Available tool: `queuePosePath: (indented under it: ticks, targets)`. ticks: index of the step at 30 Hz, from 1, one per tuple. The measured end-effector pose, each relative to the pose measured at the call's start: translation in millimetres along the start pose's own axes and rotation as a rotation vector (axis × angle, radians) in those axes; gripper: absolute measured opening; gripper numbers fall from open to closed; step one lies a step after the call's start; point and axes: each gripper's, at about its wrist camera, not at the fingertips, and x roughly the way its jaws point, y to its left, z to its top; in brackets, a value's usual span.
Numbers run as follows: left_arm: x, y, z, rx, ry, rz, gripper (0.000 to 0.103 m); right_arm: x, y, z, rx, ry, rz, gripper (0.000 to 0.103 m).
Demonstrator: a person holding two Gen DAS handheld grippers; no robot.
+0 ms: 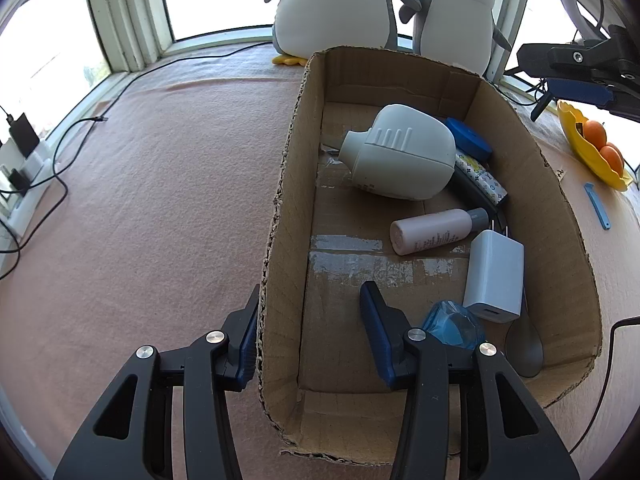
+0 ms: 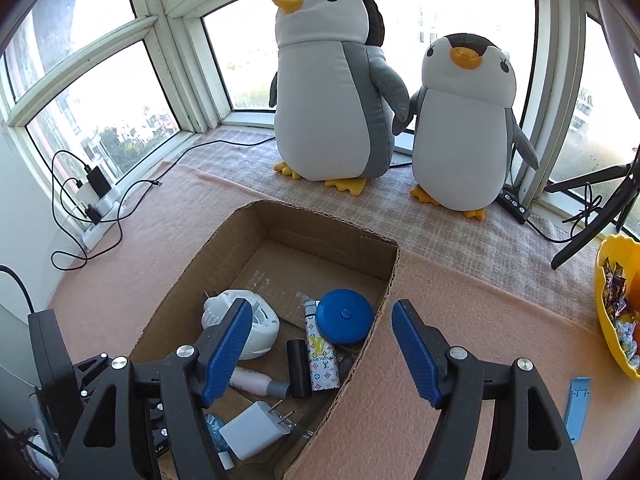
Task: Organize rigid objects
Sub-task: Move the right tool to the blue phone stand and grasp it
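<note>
Box (image 1: 292, 184): left hand-held gripper (image 1: 308, 332) wide open, empty, straddling 9 o'clock wall; right hand-held gripper (image 2: 320, 344) likewise, 3 o'clock wall. Risk: closing crushes cardboard, tips bottle (image 1: 436, 230).

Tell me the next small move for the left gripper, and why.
Probably close the left gripper on the box wall: its open fingers already straddle that wall, one inside, one outside. The right gripper is open and empty, also straddling a wall.

bay windows (image 2: 400, 32), white frames, bright daylight | pink cloth-covered desk (image 1: 160, 200) | two plush penguins (image 2: 332, 92) by the glass | power strip (image 2: 100, 204) and black cables at left | tripod (image 2: 592, 216) at right
</note>
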Motion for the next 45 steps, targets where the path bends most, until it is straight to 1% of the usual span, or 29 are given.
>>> queuePosePath:
  ticks: [5, 10, 14, 21, 23, 25, 26, 29, 37, 42, 45]
  targets:
    - [0, 0, 0, 0.0, 0.0, 0.0, 0.046, -28, -7, -6, 0.024, -0.034, 0.002, 0.069]
    - [-1, -1, 1, 0.004, -0.002, 0.002, 0.046, -55, -25, -15, 0.072, -0.071, -0.019, 0.069]
    - [-1, -1, 1, 0.005, -0.002, 0.003, 0.046, -72, -45, -26, 0.107, -0.088, -0.065, 0.069]
    - [-1, -1, 2, 0.01, -0.002, 0.004, 0.046, -89, -93, -59, 0.201, -0.076, -0.129, 0.069]
    - [-1, -1, 2, 0.01, -0.002, 0.004, 0.046, -92, -108, -70, 0.223, -0.07, -0.151, 0.069]
    - [-1, -1, 2, 0.011, -0.002, 0.006, 0.046, -93, -122, -81, 0.223, -0.059, -0.217, 0.069]
    - [-1, -1, 2, 0.011, -0.002, 0.006, 0.046, -93, -130, -87, 0.234, -0.052, -0.236, 0.069]
    - [-1, -1, 2, 0.012, -0.001, 0.008, 0.046, -95, -154, -101, 0.287, -0.033, -0.249, 0.069]
    - [-2, -2, 1, 0.017, -0.001, 0.017, 0.046, -99, -195, -123, 0.347, 0.002, -0.305, 0.069]
    - [-3, -3, 1, 0.02, -0.001, 0.025, 0.046, -85, -213, -131, 0.364, 0.063, -0.319, 0.069]
    - [-4, -4, 0, 0.021, -0.001, 0.028, 0.046, -71, -219, -131, 0.363, 0.108, -0.31, 0.069]
